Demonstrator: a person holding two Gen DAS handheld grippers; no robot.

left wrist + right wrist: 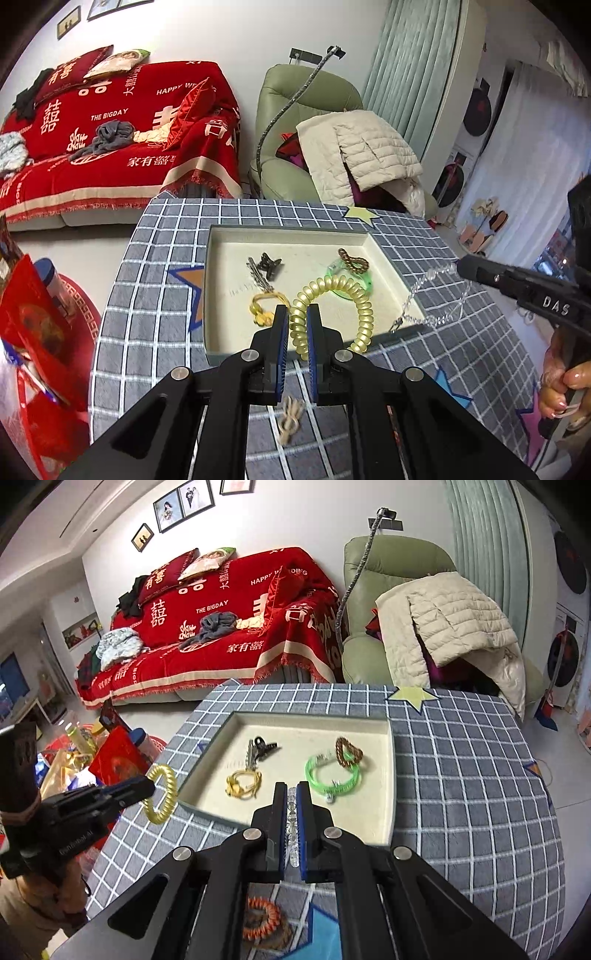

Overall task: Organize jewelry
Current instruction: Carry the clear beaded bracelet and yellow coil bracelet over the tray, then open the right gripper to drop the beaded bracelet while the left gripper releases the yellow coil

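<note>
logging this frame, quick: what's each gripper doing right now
Left gripper: shut on the pale gold spiral hair tie.
Right gripper: shut on the clear beaded bracelet.

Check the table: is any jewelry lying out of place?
Yes. An orange braided bracelet lies on the checked tablecloth outside the tray, near the right tongs; a beige cord knot lies likewise beneath the left tongs.

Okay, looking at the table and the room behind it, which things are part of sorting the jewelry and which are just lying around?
Part of the job:
- shallow cream-lined tray
- pale yellow spiral coil bracelet, in the left gripper
- clear beaded bracelet, in the right gripper
- green plastic bangle
- brown beaded bracelet
- orange braided bracelet

Lying about:
- red sofa throw
- beige quilted jacket
</note>
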